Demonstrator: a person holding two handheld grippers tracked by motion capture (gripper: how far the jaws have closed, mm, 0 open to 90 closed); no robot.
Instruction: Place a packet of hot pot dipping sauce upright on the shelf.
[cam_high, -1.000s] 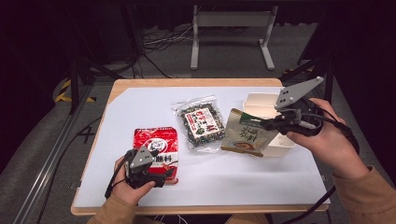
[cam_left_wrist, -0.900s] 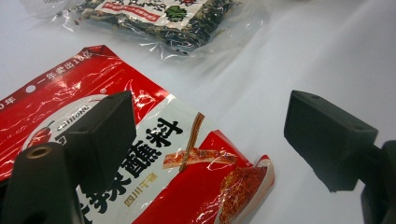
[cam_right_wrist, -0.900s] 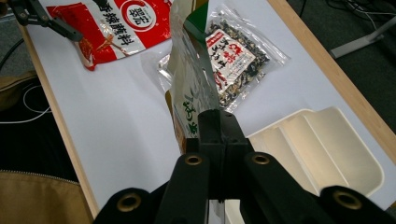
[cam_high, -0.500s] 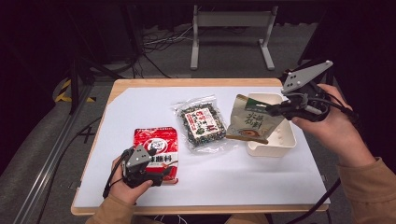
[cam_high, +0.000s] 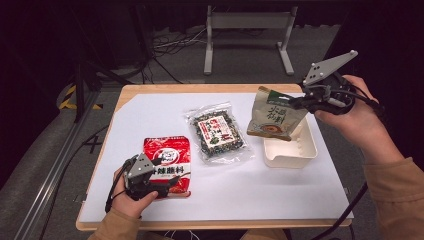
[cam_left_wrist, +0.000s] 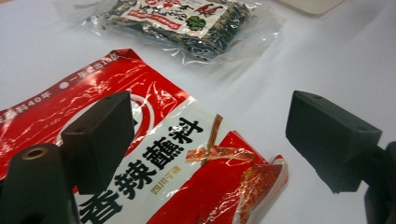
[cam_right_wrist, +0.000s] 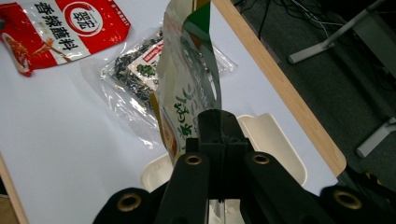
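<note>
My right gripper (cam_high: 299, 101) (cam_right_wrist: 215, 122) is shut on the edge of a tan and green snack pouch (cam_high: 274, 116) (cam_right_wrist: 184, 79), which hangs in the air over the left end of a cream tray (cam_high: 291, 151) (cam_right_wrist: 271, 140). My left gripper (cam_high: 167, 183) (cam_left_wrist: 210, 140) rests open at the near left of the table, its jaws wide apart over the lower corner of a red seasoning packet (cam_high: 167, 162) (cam_left_wrist: 154, 154) that lies flat. A clear bag of dark seaweed snack (cam_high: 217, 132) (cam_left_wrist: 187, 23) (cam_right_wrist: 135, 70) lies in the middle of the table.
Everything sits on a white sheet (cam_high: 250, 190) covering a wooden table with edge (cam_high: 200, 225). The floor beyond holds a grey metal stand (cam_high: 247, 37) and cables. The right table edge (cam_right_wrist: 280, 88) runs close beside the tray.
The right gripper has carried the pouch up and toward the far right, from low beside the tray to hanging over its left end. The left gripper has stayed put by the red packet.
</note>
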